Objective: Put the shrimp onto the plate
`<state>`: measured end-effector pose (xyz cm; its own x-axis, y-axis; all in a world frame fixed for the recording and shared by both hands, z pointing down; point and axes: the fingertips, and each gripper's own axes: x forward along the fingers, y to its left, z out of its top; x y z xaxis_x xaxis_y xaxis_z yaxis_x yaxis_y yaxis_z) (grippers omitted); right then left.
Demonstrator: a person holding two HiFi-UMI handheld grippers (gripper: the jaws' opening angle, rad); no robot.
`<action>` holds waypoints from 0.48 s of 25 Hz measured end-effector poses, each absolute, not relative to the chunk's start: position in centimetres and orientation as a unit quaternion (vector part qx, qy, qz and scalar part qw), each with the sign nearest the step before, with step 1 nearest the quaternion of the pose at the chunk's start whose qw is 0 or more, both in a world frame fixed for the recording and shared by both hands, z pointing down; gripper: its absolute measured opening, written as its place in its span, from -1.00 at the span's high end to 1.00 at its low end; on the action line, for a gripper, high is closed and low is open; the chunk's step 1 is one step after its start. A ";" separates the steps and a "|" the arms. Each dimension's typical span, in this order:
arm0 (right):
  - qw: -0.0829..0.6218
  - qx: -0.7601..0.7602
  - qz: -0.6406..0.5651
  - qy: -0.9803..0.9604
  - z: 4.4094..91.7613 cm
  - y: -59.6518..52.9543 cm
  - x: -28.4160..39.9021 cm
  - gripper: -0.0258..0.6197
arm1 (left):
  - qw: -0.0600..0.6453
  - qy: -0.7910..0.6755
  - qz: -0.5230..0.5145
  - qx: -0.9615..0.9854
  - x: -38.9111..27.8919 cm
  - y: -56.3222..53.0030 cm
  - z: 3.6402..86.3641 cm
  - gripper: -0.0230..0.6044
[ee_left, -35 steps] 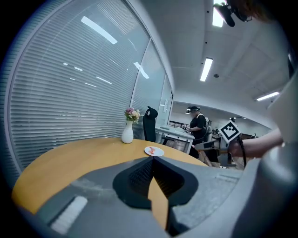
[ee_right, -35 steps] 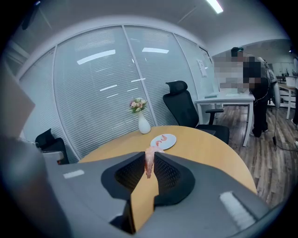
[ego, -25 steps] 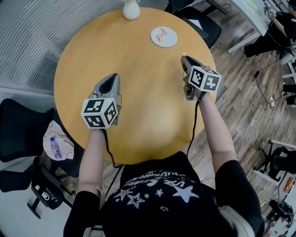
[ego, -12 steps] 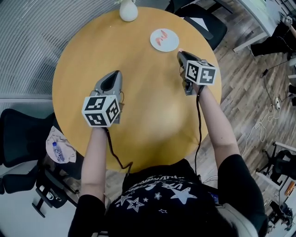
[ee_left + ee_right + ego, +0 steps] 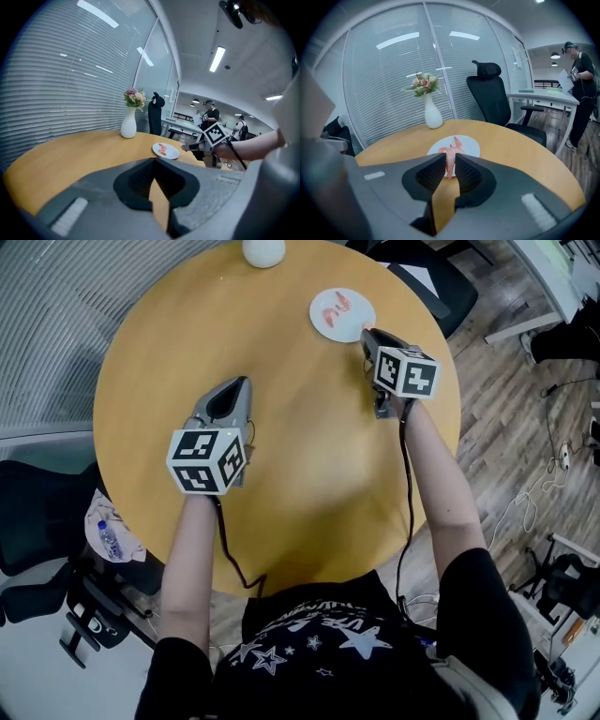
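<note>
The right tongs point(image 5: 450, 158) are pinched narrow on a pink shrimp point(image 5: 450, 168). It is gripped across its body, so its long axis runs up and down between the pads, one end poking above the tips and the other hanging below. Straight ahead of these tongs, just past their tips, lies the white plate point(image 5: 471, 146), which already carries two pink pieces. From the head view the tips sit just beside the plate's near rim point(image 5: 351, 324), not yet over its middle. I judge the coming move to be a short carry forward along the tongs' own line before letting go. The left tongs point(image 5: 153, 171) are closed on nothing, low over the tabletop point(image 5: 309, 456). They are well apart from the plate, which lies ahead of them and off to their right, so the right hand is far the nearer
</note>
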<state>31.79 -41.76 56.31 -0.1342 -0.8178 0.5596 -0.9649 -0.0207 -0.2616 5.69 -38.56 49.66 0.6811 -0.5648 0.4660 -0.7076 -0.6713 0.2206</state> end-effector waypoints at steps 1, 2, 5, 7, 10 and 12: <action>0.127 0.648 0.300 -0.689 56.6 -42.2 31.9 0.72 | 0.198 -0.357 0.184 0.894 5.7 -38.8 50.0 0.92; 0.132 0.649 0.296 -0.688 57.0 -42.7 31.9 0.72 | 0.199 -0.358 0.186 0.893 5.8 -39.0 50.4 0.92; 0.144 0.650 0.290 -0.687 57.8 -43.9 32.1 0.72 | 0.198 -0.354 0.196 0.893 6.2 -39.4 51.4 0.92; 0.153 0.645 0.289 -0.691 58.3 -44.6 32.0 0.72 | 0.196 -0.348 0.203 0.894 6.7 -39.4 52.0 0.92; 0.180 0.640 0.278 -0.693 59.2 -45.6 31.7 0.72 | 0.200 -0.345 0.206 0.894 7.2 -39.6 52.8 0.92; 0.199 0.637 0.270 -0.694 59.6 -46.1 31.5 0.72 | 0.204 -0.345 0.205 0.893 7.4 -39.6 53.2 0.92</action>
